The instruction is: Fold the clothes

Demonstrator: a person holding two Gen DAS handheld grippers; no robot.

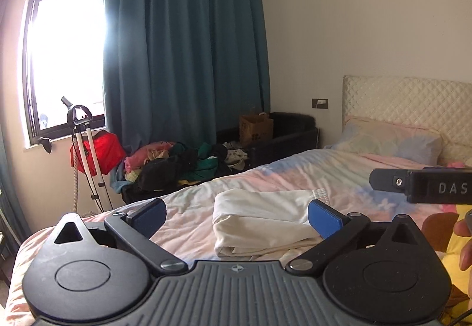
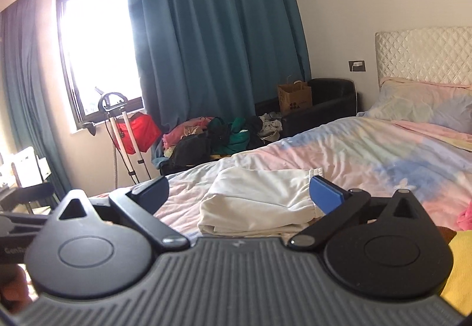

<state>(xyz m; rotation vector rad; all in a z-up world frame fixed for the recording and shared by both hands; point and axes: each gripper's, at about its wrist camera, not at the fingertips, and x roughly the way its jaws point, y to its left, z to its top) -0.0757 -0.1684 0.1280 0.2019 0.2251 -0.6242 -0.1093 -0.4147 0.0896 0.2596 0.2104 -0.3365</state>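
Filling most of both views, the bed (image 1: 265, 175) with its pastel sheet carries the folded white garment (image 1: 259, 220) near its foot edge, while a blue curtain (image 1: 183, 54) hangs behind and a heap of clothes (image 1: 183, 164) lies on the floor beside the bed. The left gripper (image 1: 237, 215) and right gripper (image 2: 240, 193) both hover above the garment with jaws spread wide, nothing between the blue pads (image 1: 324, 218), the cloth lying untouched below them.
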